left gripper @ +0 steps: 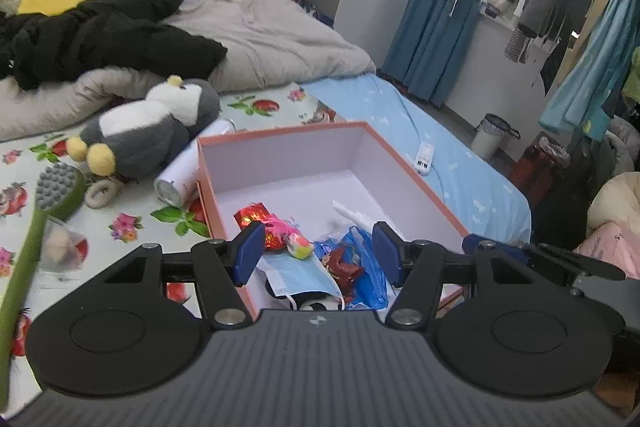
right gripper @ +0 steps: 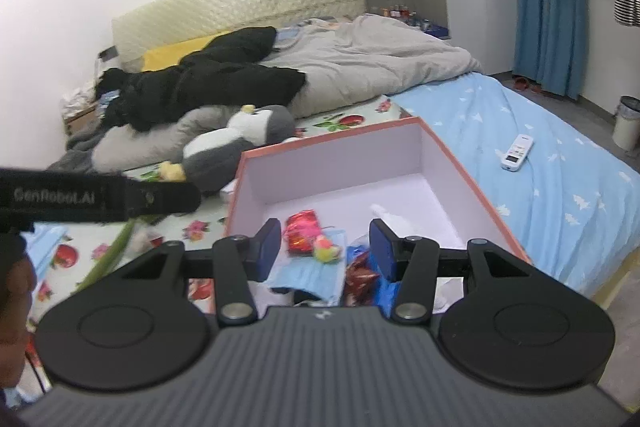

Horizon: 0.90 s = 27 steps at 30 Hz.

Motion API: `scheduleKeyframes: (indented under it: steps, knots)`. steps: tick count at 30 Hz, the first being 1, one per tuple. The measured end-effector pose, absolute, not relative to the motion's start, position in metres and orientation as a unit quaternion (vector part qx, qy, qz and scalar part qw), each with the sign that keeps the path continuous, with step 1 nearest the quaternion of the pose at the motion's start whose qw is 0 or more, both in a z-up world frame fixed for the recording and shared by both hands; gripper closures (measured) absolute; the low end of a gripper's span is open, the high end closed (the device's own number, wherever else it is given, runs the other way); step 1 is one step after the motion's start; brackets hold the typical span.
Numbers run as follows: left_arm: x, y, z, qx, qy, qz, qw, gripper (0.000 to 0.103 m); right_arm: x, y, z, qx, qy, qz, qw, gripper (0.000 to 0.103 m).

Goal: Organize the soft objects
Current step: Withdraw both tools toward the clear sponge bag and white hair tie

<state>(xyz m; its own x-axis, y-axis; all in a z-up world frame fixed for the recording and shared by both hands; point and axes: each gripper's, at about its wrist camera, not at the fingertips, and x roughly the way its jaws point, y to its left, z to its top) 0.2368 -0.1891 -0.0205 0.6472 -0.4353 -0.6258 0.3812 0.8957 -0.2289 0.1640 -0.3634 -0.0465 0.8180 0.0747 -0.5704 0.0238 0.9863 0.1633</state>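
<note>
An orange-rimmed open box [left gripper: 280, 135] [right gripper: 336, 141] sits on the bed. Inside lie a blue face mask [left gripper: 298, 277] [right gripper: 308, 273], a red packet [left gripper: 254, 215] [right gripper: 302, 227], a small yellow-pink soft toy [left gripper: 300, 247] [right gripper: 326, 251] and a blue plastic bag [left gripper: 370, 271]. A grey and white plush penguin [left gripper: 148, 131] [right gripper: 236, 143] lies left of the box. My left gripper [left gripper: 318, 253] is open and empty above the box's near end. My right gripper [right gripper: 324, 251] is open and empty above the same end.
A green massage brush [left gripper: 44, 211], a spray can [left gripper: 188, 167] and a small ring [left gripper: 100, 193] lie left of the box. A white remote [left gripper: 424, 157] [right gripper: 518, 151] lies on the blue sheet. A black coat [left gripper: 100, 35] and grey duvet [right gripper: 372, 55] fill the far bed.
</note>
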Motion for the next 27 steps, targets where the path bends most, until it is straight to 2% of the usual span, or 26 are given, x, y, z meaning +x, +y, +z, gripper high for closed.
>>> scheduleKeyframes:
  steps: [14, 27]
  knots:
    - [0.171, -0.144, 0.005, -0.053, 0.324, -0.188, 0.926, 0.038, 0.127, -0.337, -0.034, 0.062, 0.299, 0.051, 0.951, 0.051]
    - [0.130, -0.105, -0.004, -0.057, 0.328, -0.147, 0.931, 0.038, 0.111, -0.302, -0.033, 0.057, 0.297, 0.103, 0.947, 0.051]
